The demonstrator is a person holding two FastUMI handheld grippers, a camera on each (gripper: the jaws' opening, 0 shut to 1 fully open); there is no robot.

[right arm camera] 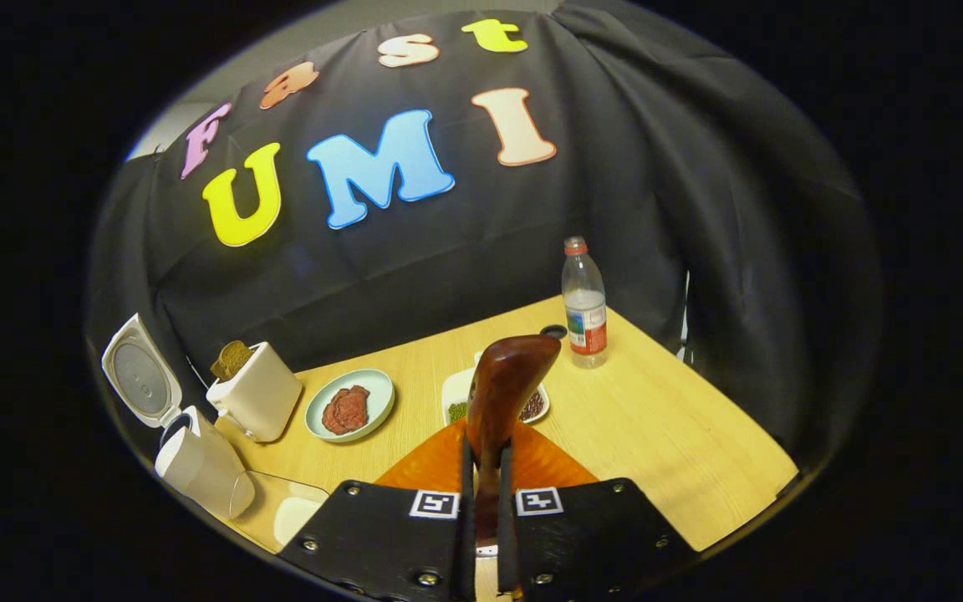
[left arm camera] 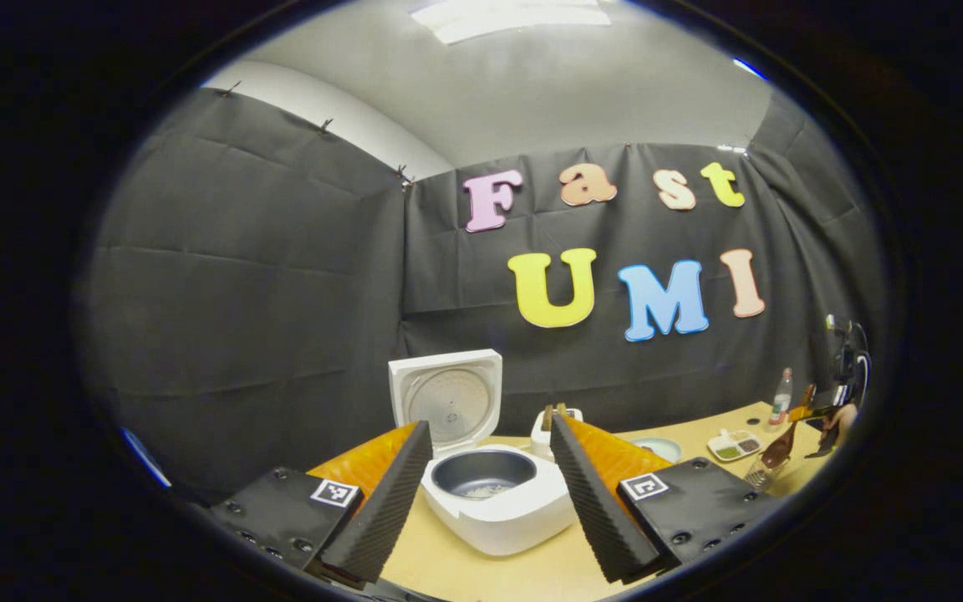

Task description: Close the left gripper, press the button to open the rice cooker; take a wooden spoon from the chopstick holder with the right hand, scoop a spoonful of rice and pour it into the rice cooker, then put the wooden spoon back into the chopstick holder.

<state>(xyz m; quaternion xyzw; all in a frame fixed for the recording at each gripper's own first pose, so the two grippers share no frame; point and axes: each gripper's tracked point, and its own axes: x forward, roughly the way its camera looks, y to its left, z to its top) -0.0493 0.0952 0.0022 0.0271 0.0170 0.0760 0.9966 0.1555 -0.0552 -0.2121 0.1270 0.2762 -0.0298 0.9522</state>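
the rice cooker (left arm camera: 498, 493) is standing on the table (left arm camera: 481, 568) with its lid (left arm camera: 446, 397) swung upright, and some pale rice is lying at the bottom of the inner pot (left arm camera: 471, 472). the left gripper (left arm camera: 486, 497) is hovering just in front of the cooker with its fingers spread wide, touching nothing. the right gripper (right arm camera: 481, 493) is pinching the wooden spoon (right arm camera: 502, 393) by its handle, both fingers pressing on it, the bowl of the spoon pointing up and forward. in the left gripper view the spoon is hanging above a wire chopstick holder (left arm camera: 761, 472) at the far right of the table, well apart from the cooker. whether the spoon is carrying rice cannot be told.

judged risks: the grip is sitting low on a smooth handle, so the spoon could be pivoting between the fingers during lowering. the holder looks light, and a slanted entry could be catching its rim and tipping it. the divided dish (right arm camera: 494, 401) and the water bottle (right arm camera: 585, 305) are standing near the spoon's path, and a wide swing could be knocking them.
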